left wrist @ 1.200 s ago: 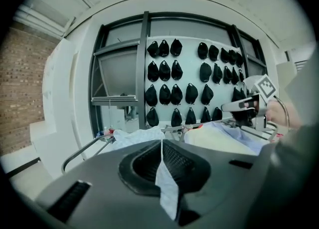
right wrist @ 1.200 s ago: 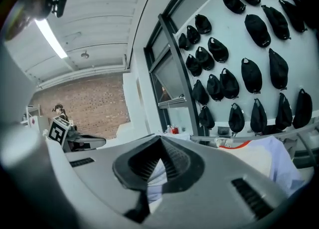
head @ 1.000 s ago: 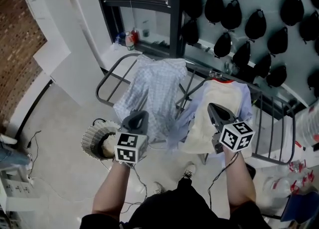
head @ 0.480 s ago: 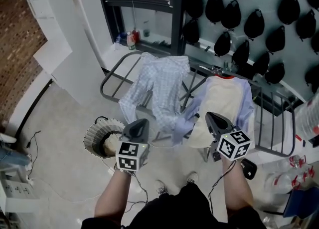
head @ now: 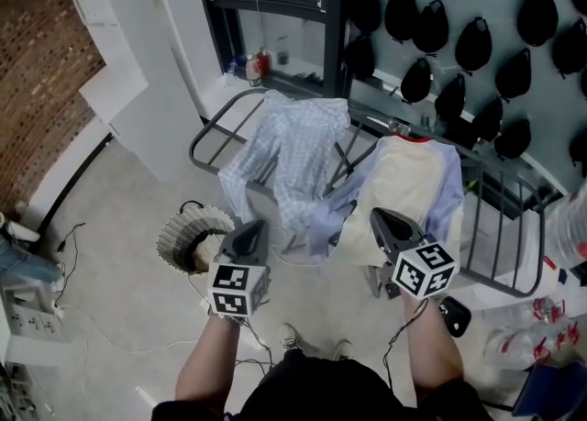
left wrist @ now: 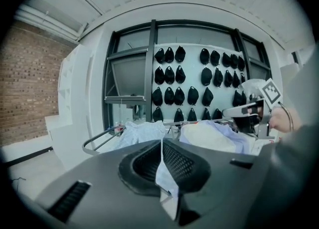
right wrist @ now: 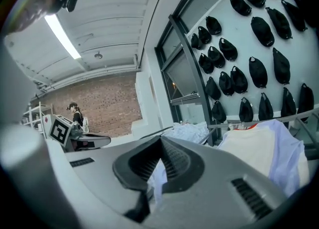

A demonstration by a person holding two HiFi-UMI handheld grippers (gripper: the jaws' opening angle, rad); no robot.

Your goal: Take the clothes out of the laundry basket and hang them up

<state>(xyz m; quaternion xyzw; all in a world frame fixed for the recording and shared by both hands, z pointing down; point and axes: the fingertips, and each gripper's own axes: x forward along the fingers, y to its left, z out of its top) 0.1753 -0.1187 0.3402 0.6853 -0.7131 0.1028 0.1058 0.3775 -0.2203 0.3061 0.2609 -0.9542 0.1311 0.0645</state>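
Note:
Two garments hang over the grey drying rack [head: 206,135]: a pale checked shirt [head: 293,149] on the left and a cream shirt with lavender sleeves [head: 408,190] on the right. Both also show in the left gripper view, the checked shirt [left wrist: 142,132] and the cream shirt [left wrist: 209,135]. My left gripper [head: 255,227] is shut just short of the checked shirt's hem. My right gripper [head: 376,216] is shut in front of the cream shirt. No cloth hangs from either. The round woven laundry basket [head: 183,231] stands on the floor left of my left gripper, with something cream-coloured inside.
Black caps [head: 468,43] hang on the wall behind the rack. Bottles [head: 257,66] stand on a ledge at the back. A white partition [head: 138,61] rises at the left, cables [head: 73,227] trail over the floor, and plastic bags [head: 550,337] lie at the lower right.
Both grippers have drawn back from the rack toward me, staying shut. The two shirts stay on the rack.

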